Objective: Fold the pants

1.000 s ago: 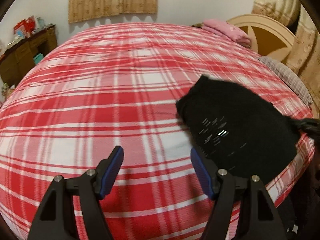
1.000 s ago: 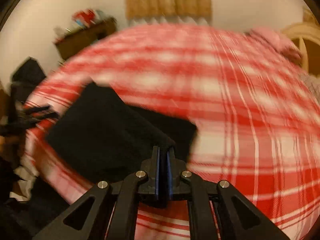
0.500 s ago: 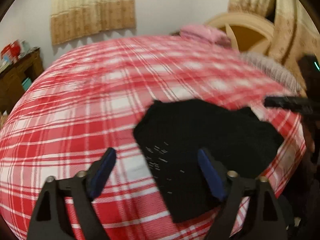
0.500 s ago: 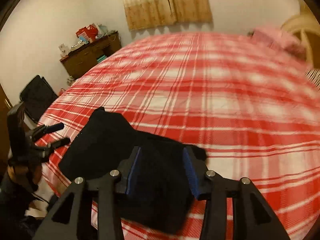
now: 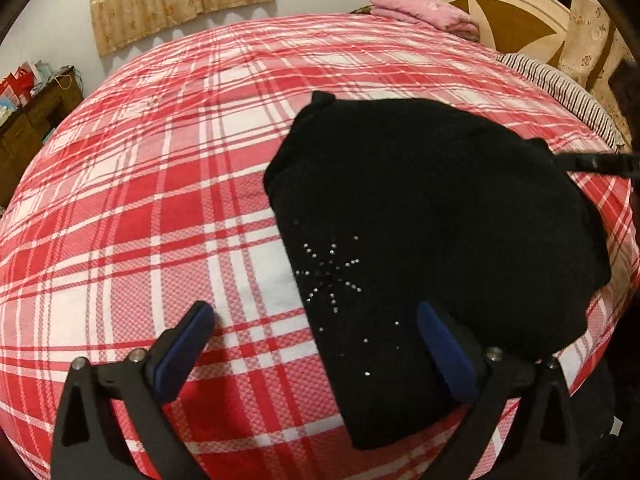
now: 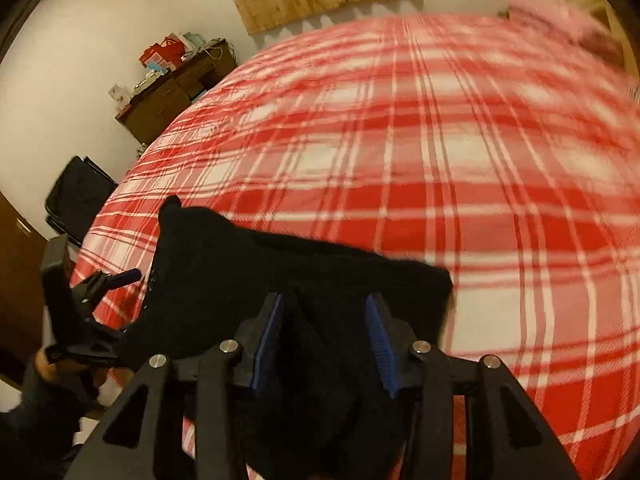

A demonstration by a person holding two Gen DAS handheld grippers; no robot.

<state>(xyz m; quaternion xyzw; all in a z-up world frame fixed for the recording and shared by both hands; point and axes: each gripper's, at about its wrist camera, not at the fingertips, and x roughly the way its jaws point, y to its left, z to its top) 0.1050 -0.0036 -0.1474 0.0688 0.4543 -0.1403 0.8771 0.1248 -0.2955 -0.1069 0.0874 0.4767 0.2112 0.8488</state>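
Observation:
The black pants (image 5: pixel 432 216) lie folded in a compact pile near the front right edge of the red plaid bed (image 5: pixel 160 184); a rhinestone star pattern shows on the near part. My left gripper (image 5: pixel 316 344) is open and empty, hovering over the pile's near left edge. In the right wrist view the pants (image 6: pixel 248 272) lie at the bed's near left corner, and my right gripper (image 6: pixel 326 340) is open just above them, holding nothing. The left gripper also shows at the left of that view (image 6: pixel 116 280).
A pink folded blanket (image 5: pixel 424 8) and a striped pillow (image 5: pixel 560 96) lie by the cream headboard (image 5: pixel 512 12). A dark wooden dresser (image 6: pixel 172 96) with clutter stands by the wall. A black case (image 6: pixel 76 196) stands on the floor beside the bed.
My right gripper has opened and let go of the pants, which now rest on the bed. My left gripper has moved right, over the pile.

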